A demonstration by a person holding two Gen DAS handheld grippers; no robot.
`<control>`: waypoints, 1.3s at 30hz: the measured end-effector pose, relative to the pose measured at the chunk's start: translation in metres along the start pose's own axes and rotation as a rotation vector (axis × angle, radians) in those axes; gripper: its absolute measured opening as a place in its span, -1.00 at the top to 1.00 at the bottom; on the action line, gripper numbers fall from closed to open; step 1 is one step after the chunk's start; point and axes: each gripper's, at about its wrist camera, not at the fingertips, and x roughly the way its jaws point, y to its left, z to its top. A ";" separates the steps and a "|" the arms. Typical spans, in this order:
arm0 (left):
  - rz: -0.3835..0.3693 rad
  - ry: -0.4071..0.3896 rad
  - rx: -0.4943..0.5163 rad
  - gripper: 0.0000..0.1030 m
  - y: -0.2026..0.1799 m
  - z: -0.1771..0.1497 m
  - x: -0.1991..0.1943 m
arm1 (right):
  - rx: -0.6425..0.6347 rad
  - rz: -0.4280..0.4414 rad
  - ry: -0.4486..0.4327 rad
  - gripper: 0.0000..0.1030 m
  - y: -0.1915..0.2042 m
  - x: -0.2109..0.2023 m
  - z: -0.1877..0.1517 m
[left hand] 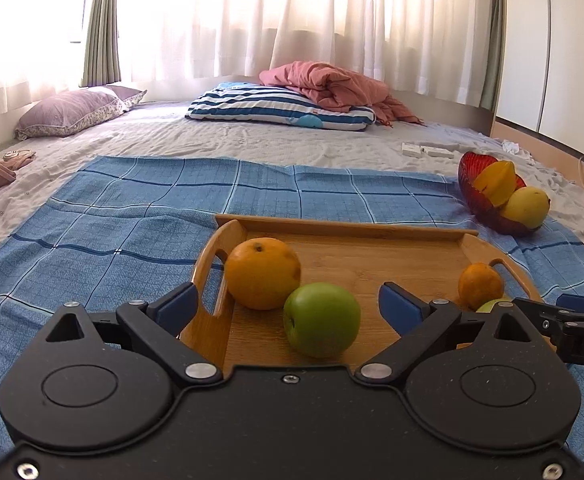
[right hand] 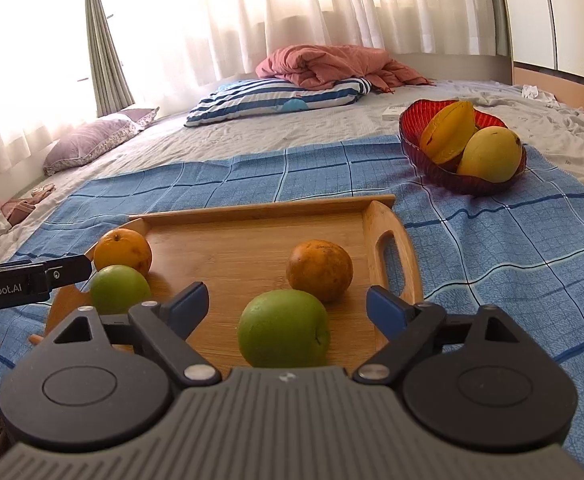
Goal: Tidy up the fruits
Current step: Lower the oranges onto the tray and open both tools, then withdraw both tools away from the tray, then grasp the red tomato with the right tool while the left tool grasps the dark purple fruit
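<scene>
Gaping wide over the near edge of the wooden tray (left hand: 344, 229), the left tongs (left hand: 287, 309) grip nothing; a green apple (left hand: 321, 319) sits on the tray between the spread blue pads (left hand: 179, 305), touching neither one. The right tongs (right hand: 287, 307) stand just as wide and equally empty, with a second green apple (right hand: 283, 334) lying free between their pads (right hand: 386, 308) at the tray's near right. No earlier view is here to compare. Just behind the left apple, touching it, rests a large orange (left hand: 263, 273) by the tray's left handle; a darker orange (right hand: 319, 270) sits just behind the right apple, near the tray's right handle. The tray lies on a blue checked cloth (left hand: 131, 216) spread on the bed. Beyond the tray's far right corner a red bowl (right hand: 412, 120) holds a starfruit (right hand: 448, 130) and a yellow mango (right hand: 492, 154). Far behind the tray lie a striped pillow (left hand: 279, 110) and a pink blanket (left hand: 332, 86).
</scene>
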 end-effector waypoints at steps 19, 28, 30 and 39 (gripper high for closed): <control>-0.023 -0.144 0.036 -0.99 -0.005 -0.060 -0.092 | -0.134 0.016 -0.183 -1.00 0.034 -0.066 -0.066; 0.002 -0.171 0.040 -0.99 0.001 -0.093 -0.119 | -0.157 0.035 -0.213 -1.00 0.044 -0.082 -0.099; 0.004 -0.181 0.044 -0.99 0.002 -0.100 -0.123 | -0.162 0.026 -0.213 -1.00 0.045 -0.083 -0.104; 0.027 -0.171 0.047 -0.99 0.010 -0.123 -0.130 | -0.211 0.021 -0.231 -1.00 0.051 -0.085 -0.125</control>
